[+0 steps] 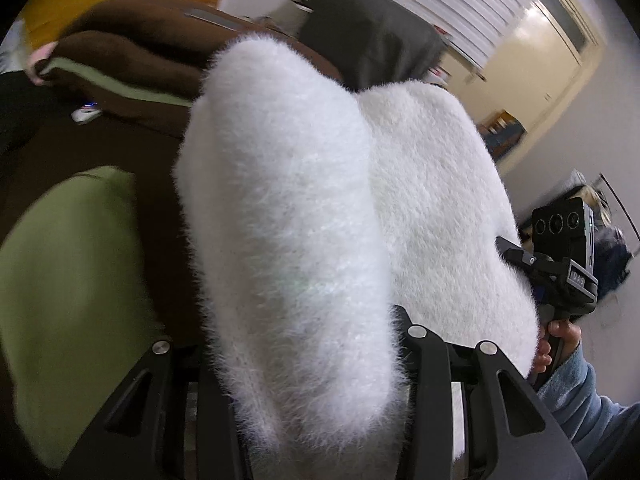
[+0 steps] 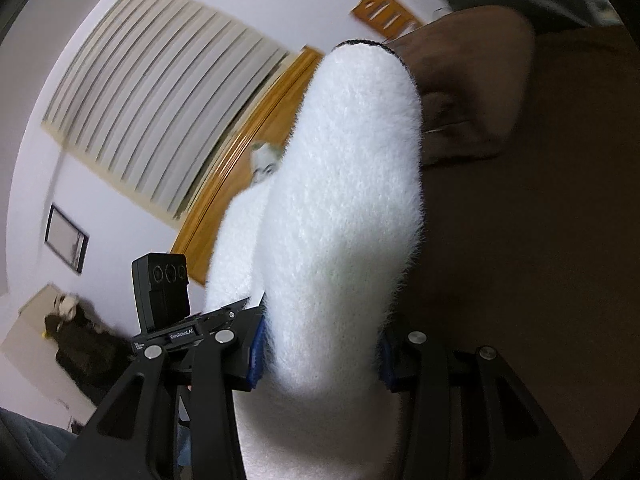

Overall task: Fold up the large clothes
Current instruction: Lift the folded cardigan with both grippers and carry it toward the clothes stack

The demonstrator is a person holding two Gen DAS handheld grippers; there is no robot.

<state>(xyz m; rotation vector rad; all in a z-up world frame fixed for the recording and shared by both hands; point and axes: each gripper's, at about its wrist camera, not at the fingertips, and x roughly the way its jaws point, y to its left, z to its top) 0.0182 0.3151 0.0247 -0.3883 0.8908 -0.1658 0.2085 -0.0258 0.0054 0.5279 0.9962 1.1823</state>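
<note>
A fluffy white garment [image 1: 304,208] fills the middle of the left wrist view, bunched in thick folds and lifted above a brown bed cover [image 1: 132,144]. My left gripper [image 1: 320,364] is shut on one fold of it; the fingertips are buried in the fur. In the right wrist view the same white garment [image 2: 344,208] rises from between the jaws. My right gripper [image 2: 320,360] is shut on it, blue pads [image 2: 256,356] pressing its sides. The right gripper's body [image 1: 560,264] shows at the right of the left wrist view, and the left gripper's body [image 2: 168,300] at the lower left of the right wrist view.
A green cushion [image 1: 68,292] lies at lower left on the brown cover. A folded brown blanket with a green stripe [image 1: 120,68] and a dark garment [image 1: 372,36] lie beyond. A small white device [image 1: 86,114] sits on the cover. Wooden bed frame [image 2: 240,168], blinds [image 2: 160,96] and walls surround.
</note>
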